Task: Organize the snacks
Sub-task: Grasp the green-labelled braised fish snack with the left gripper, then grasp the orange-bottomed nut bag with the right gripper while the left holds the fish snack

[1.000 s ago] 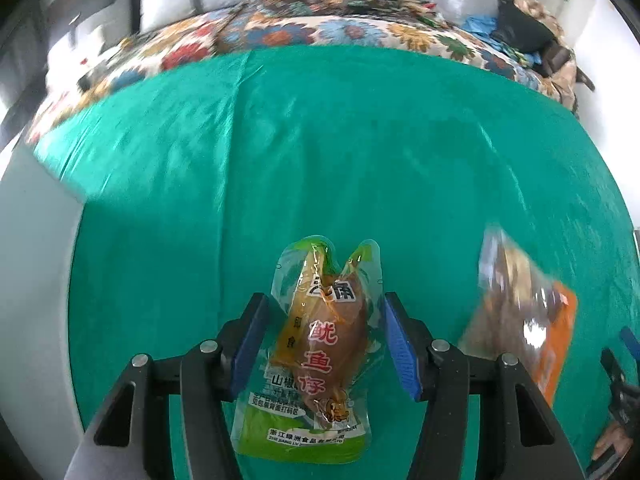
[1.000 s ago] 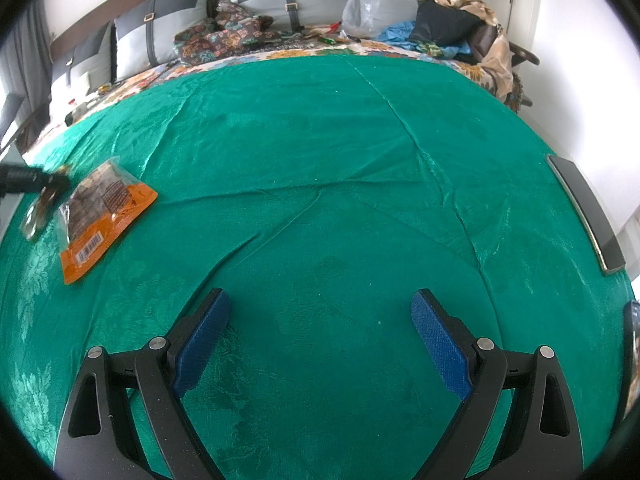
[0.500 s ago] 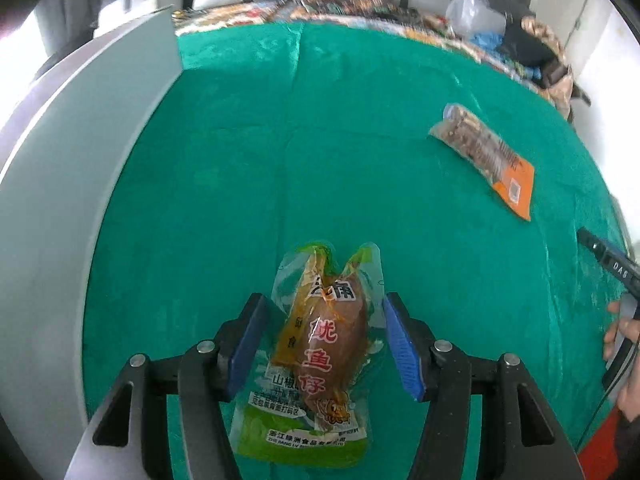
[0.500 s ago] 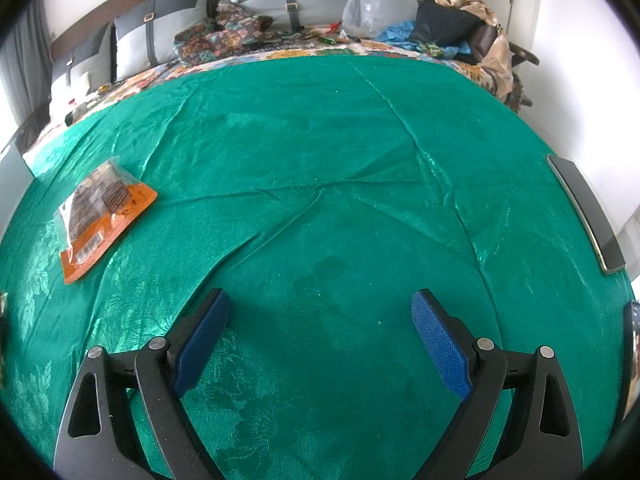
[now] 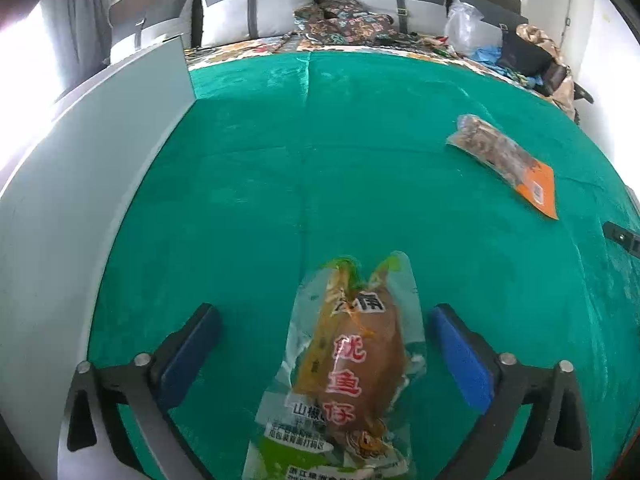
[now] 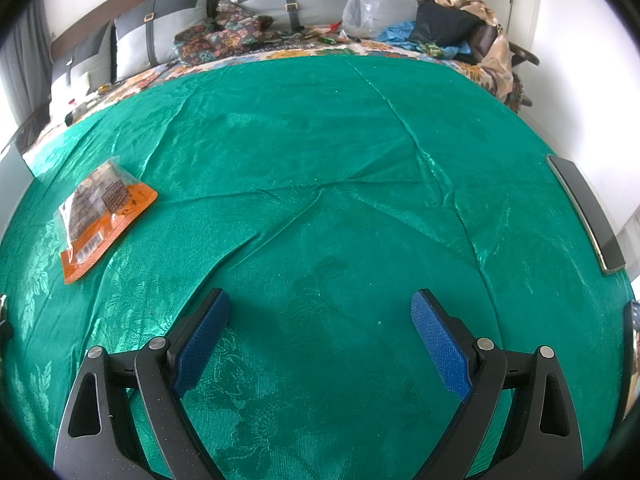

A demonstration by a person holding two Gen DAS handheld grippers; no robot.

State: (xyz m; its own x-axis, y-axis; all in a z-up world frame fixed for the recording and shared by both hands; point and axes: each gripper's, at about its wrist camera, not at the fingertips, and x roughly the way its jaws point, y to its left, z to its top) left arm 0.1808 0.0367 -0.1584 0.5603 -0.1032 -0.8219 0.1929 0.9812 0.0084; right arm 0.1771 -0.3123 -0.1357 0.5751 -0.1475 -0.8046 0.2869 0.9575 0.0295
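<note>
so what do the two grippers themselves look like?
Both match: left gripper and right gripper have black plastic arms with triangular cutouts, silver round screws, and textured blue pads on the fingers. No cables, markings or sleeves visible.

Bright daylight, left-side glare, fisheye warp, dark corners.

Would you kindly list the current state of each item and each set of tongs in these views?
Left tongs: open, pads clear of the squid snack.
Right tongs: open, empty, over the cloth.
Squid snack: sealed, lying between the left tongs.
Orange snack pack: sealed, lying flat on the green cloth.
</note>
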